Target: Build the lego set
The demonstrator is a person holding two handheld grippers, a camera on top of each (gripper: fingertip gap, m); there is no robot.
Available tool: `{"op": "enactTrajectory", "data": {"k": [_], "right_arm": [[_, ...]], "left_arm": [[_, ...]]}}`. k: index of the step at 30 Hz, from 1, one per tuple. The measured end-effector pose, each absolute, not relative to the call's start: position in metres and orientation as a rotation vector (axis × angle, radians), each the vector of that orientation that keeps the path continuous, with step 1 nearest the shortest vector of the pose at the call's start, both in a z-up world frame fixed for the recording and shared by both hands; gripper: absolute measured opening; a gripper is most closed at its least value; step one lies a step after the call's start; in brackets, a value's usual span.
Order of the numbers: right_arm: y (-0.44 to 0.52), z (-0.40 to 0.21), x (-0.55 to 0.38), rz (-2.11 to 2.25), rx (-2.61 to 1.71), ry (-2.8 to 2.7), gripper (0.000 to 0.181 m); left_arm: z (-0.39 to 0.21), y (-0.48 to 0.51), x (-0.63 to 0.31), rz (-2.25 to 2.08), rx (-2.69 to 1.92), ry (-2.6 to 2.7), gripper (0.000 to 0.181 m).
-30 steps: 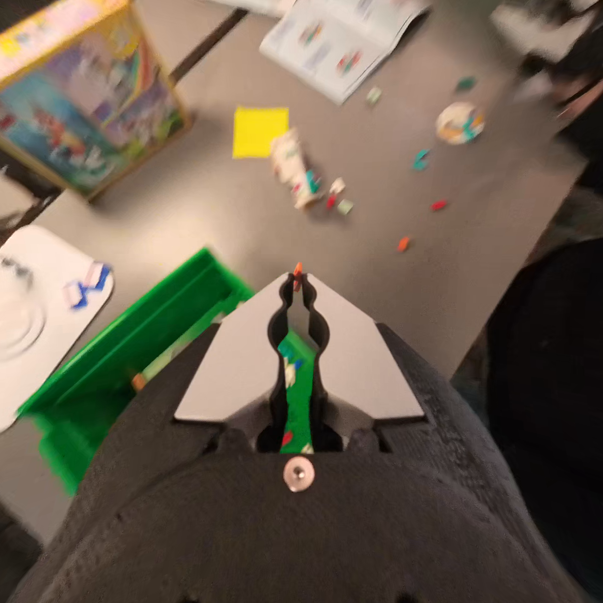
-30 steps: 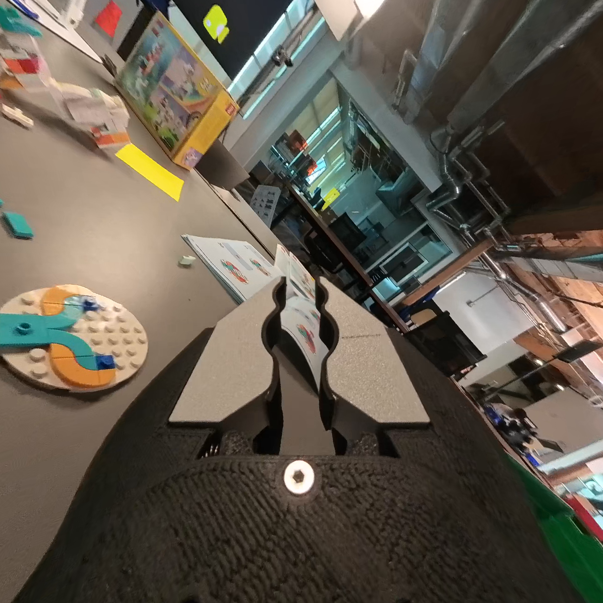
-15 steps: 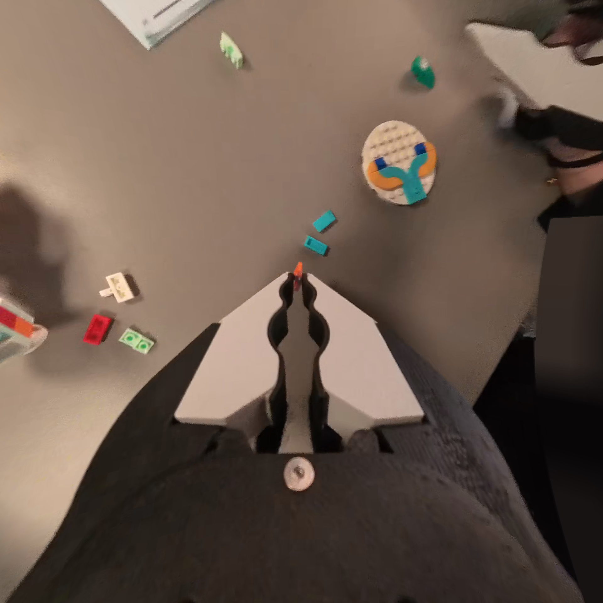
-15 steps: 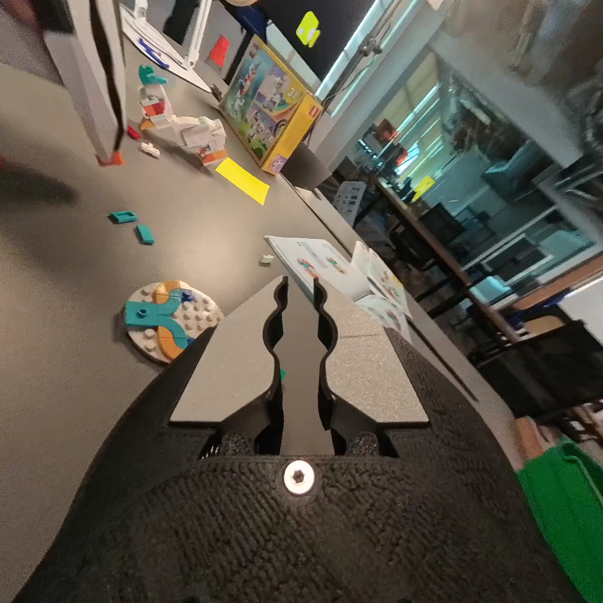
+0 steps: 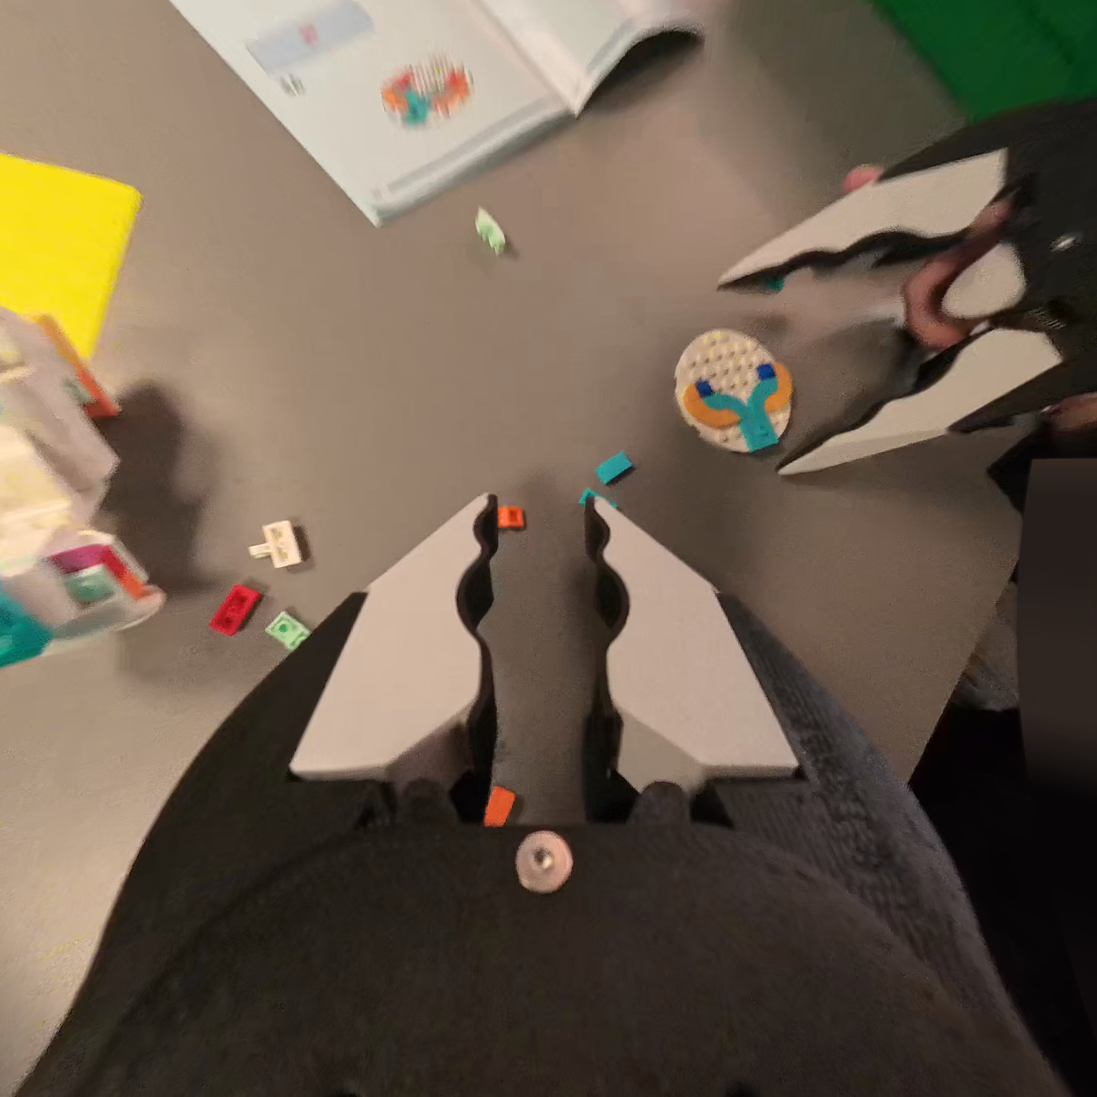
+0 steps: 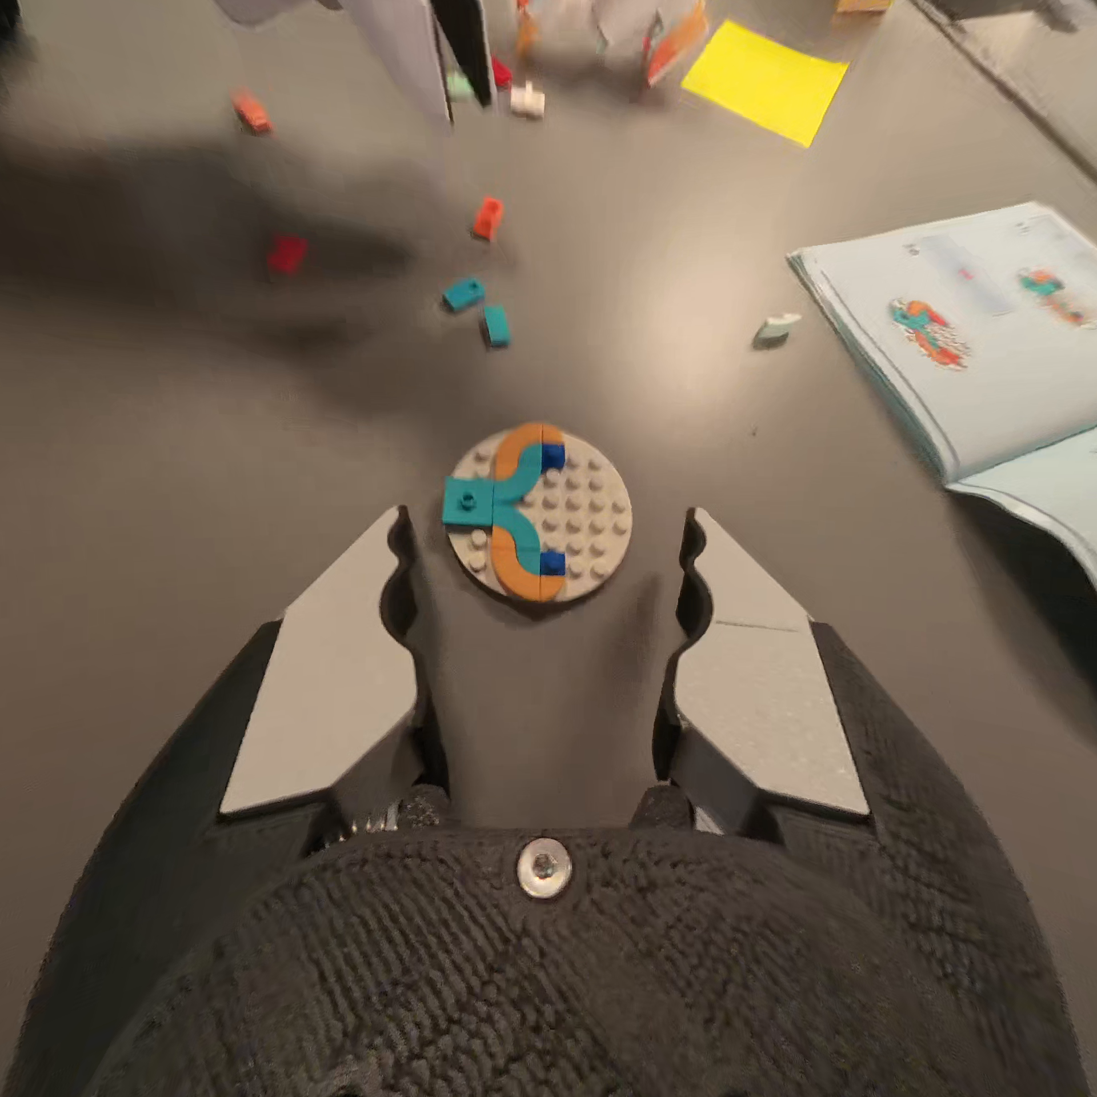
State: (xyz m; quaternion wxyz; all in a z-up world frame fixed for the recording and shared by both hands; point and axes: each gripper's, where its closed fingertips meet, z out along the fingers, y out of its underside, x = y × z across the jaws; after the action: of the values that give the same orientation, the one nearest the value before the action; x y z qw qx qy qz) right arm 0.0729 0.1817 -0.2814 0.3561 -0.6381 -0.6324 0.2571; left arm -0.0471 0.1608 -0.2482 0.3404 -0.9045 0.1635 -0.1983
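Left tool (image 5: 540,504) above the grey bench (image 5: 356,368), fingers apart, nothing between them. Small orange brick (image 5: 510,517) lying on the bench just off the left fingertip; a second orange piece (image 5: 498,806) visible down at the base of the fingers, on the bench or on the tool cannot tell. Two teal bricks just past the right fingertip: one (image 5: 613,467) clear of it, the other (image 5: 587,497) half hidden behind the tip. Off to the left, a white piece with a peg (image 5: 278,543), a red plate (image 5: 234,608) and a pale green piece (image 5: 287,630) close together, beside a blurred white-and-colour built model (image 5: 53,534) at the bench's left edge. Yellow paper sheet (image 5: 53,249) near the far left. Open instruction booklet (image 5: 415,101) toward the far edge, a small mint piece (image 5: 490,230) just below it. Green bin (image 5: 1009,47) in the far right corner.

Right tool (image 6: 545,513) low over the bench, fingers wide apart, empty. Round light-grey studded plate (image 6: 585,522) on the bench just ahead of the tips, roughly between them, touching neither; orange arcs, a teal forked piece and two dark blue studs mounted on its left half. Same plate (image 5: 721,362) near the bench's right edge in the left wrist view, beside the right tool's spread fingers (image 5: 878,219).
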Motion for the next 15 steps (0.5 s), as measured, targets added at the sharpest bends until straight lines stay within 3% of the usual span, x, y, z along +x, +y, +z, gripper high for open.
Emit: {"op": "enactTrajectory", "data": {"k": [3, 10, 15], "right_arm": [[0.182, -0.285, 0.073, 0.691, -1.698, -1.636, 0.089], [0.179, -0.287, 0.072, 0.759, -1.767, -1.625, 0.065], [0.171, -0.280, 0.062, 0.840, -1.755, -1.612, 0.064]], "left_arm": [[-0.223, 0.150, -0.056, -0.548, -2.210, 0.389, 0.024], [-0.188, 0.114, -0.063, -0.749, -1.932, 0.413, 0.018], [-0.190, 0.093, -0.018, -0.740, -1.712, 0.727, 0.041]]}}
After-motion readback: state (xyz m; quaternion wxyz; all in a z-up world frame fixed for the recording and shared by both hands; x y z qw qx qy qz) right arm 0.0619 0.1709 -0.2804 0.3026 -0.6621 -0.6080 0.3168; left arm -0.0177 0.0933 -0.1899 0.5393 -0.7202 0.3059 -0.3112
